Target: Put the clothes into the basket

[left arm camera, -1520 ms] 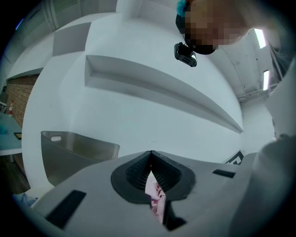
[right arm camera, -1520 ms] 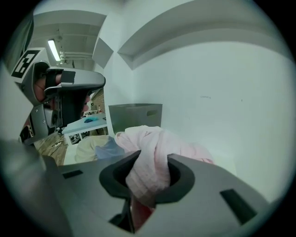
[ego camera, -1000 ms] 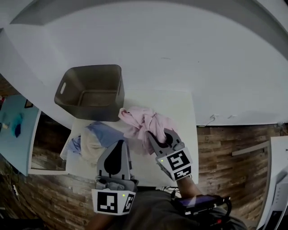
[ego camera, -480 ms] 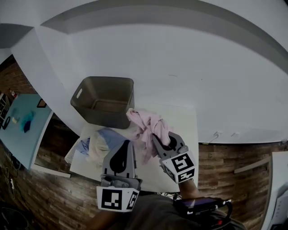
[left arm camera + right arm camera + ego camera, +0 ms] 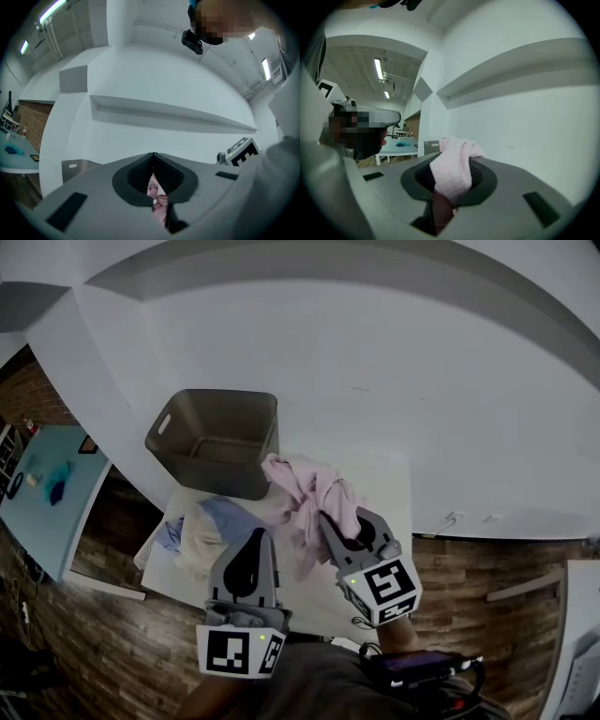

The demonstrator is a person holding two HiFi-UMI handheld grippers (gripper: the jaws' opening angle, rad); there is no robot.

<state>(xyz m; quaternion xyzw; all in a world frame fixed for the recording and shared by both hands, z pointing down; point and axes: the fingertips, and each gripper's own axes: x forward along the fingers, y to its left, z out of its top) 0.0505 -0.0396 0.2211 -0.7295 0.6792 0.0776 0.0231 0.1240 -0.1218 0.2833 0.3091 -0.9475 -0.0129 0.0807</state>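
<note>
White desk [image 5: 389, 474] by a white wall, one grey basket [image 5: 217, 439] at its far edge.
Right tongs [image 5: 347, 524] clamp one pink garment [image 5: 309, 491], held up just beside the basket; left tongs [image 5: 253, 545] pressed together, holding nothing; one blue-and-cream heap [image 5: 208, 524] lies on the desk.
</note>
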